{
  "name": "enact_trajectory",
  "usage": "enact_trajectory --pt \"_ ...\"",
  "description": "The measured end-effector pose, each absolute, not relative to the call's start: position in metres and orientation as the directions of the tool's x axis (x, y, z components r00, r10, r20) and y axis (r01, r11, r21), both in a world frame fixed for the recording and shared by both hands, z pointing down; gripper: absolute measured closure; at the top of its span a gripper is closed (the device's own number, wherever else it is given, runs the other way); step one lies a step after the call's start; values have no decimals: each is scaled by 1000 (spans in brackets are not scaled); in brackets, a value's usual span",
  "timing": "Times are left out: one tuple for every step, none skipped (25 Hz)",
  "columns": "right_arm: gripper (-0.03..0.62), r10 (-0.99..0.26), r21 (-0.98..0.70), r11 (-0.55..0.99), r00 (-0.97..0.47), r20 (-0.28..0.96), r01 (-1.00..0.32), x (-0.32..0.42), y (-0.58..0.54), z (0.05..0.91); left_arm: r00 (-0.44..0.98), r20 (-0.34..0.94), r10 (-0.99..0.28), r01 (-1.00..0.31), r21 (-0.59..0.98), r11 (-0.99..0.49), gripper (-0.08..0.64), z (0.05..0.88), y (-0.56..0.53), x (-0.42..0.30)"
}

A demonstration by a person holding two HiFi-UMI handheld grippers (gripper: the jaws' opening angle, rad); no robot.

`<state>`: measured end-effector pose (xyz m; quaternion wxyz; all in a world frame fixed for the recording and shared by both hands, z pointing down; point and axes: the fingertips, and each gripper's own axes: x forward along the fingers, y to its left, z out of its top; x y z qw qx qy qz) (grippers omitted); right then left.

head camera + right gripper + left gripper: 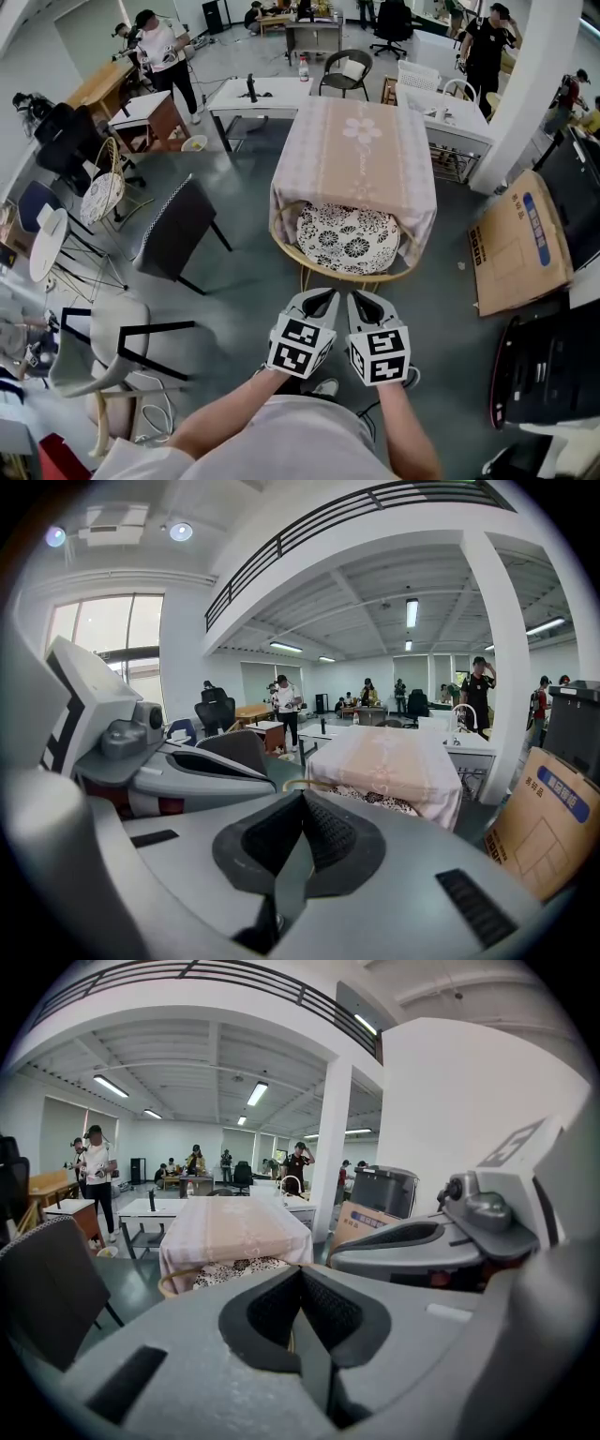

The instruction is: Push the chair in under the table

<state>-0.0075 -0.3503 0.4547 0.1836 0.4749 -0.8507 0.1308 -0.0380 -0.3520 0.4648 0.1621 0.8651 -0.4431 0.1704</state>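
Since its patterned seat sits beneath the cloth-covered desk (361, 155), the chair (342, 239) looks nearly pushed home, with only its curved near rim showing. The left hand-held gripper (317, 302) and right hand-held gripper (368, 305) hover side by side just near that rim. Both are clenched on nothing, presumably to serve as blunt pushers.

Cloth-draped table (361, 150) on grey floor (253, 281)

A cardboard box (518, 242) sits on the grey floor (244, 309) at the right. A dark chair (178, 230) stands at the left, and people (164, 52) stand far behind.
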Motion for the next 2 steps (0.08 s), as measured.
enact_trajectory --pt "589 -760 -49 516 -483 436 -855 -8 -350 454 550 439 -711 -821 127 -556 555 464 -352 -38" --pt "589 -759 -49 516 -484 436 -855 -8 -351 454 550 439 -710 -820 125 -558 555 464 -352 -37"
